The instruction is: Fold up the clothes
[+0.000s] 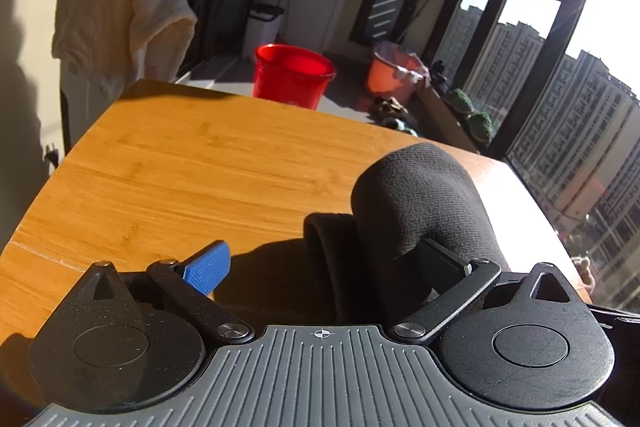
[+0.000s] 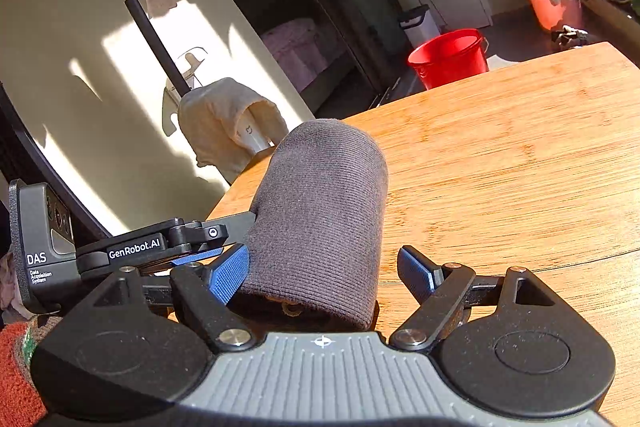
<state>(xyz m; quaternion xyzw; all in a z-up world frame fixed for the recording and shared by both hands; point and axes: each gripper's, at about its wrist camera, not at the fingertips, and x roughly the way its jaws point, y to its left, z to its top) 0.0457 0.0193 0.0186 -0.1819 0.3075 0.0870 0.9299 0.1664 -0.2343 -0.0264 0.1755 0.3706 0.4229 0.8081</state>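
Note:
A dark knit garment (image 1: 420,199), tube-shaped like a sock, is sleeved over the right finger of my left gripper (image 1: 320,255). That gripper stands open; its left blue pad (image 1: 208,267) is bare. A rolled dark cuff (image 1: 332,251) hangs between the fingers. In the right wrist view the same garment (image 2: 324,211) lies above the wooden table (image 2: 500,167), between the spread fingers of my right gripper (image 2: 322,261), close against its left pad (image 2: 230,275). The right pad (image 2: 416,273) is clear of the cloth. The left gripper's finger (image 2: 236,221) enters the garment from the left.
A cream garment (image 2: 228,123) hangs on an upright vacuum handle beside the table's left edge. On the floor beyond the table (image 1: 180,167) stand a red bucket (image 1: 294,75), an orange basin (image 1: 390,75) and a white bin (image 1: 262,27). Tall windows run along the right.

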